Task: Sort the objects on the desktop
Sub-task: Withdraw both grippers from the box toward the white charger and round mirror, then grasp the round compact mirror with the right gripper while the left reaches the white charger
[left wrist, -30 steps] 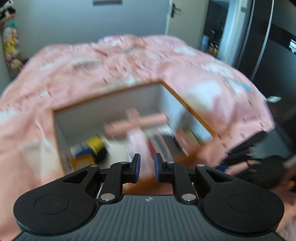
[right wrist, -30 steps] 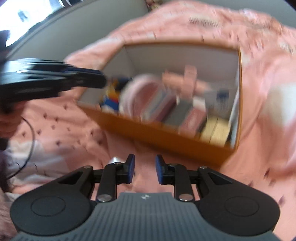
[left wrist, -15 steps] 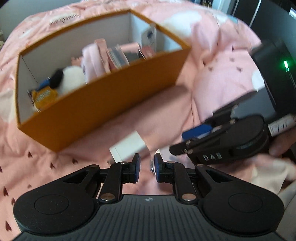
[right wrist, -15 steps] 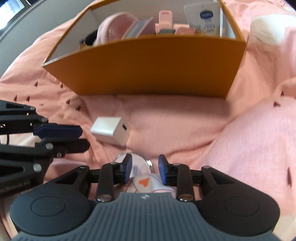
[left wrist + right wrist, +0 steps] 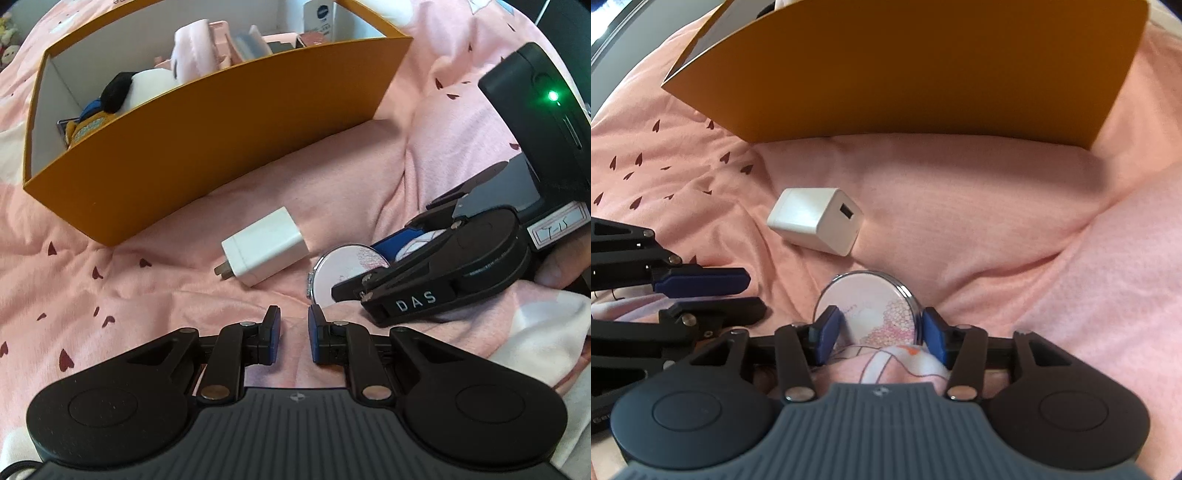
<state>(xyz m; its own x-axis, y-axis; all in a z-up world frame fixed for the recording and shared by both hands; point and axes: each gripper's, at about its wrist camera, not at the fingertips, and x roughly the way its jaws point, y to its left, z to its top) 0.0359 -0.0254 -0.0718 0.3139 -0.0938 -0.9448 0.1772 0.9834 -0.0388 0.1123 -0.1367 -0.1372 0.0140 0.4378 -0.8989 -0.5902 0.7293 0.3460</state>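
Observation:
A round pink compact mirror (image 5: 866,308) lies on the pink bedspread. My right gripper (image 5: 881,330) is open, its blue pads either side of the mirror's near edge. A white USB charger (image 5: 816,219) lies just beyond it. The left wrist view shows the mirror (image 5: 341,269), the charger (image 5: 264,245) and my right gripper (image 5: 373,266) over the mirror. My left gripper (image 5: 293,332) is empty, jaws nearly closed with a narrow gap, just short of the charger. The orange box (image 5: 221,110) stands behind.
The orange box (image 5: 923,66) holds a panda plush (image 5: 136,85), pink items and a white tube. The bedspread (image 5: 1015,221) rises in folds at the right. The left gripper's fingers (image 5: 701,282) lie at the left of the right wrist view.
Both grippers dropped from above the box to the bedspread in front of it. My right gripper opened wider and came around the mirror.

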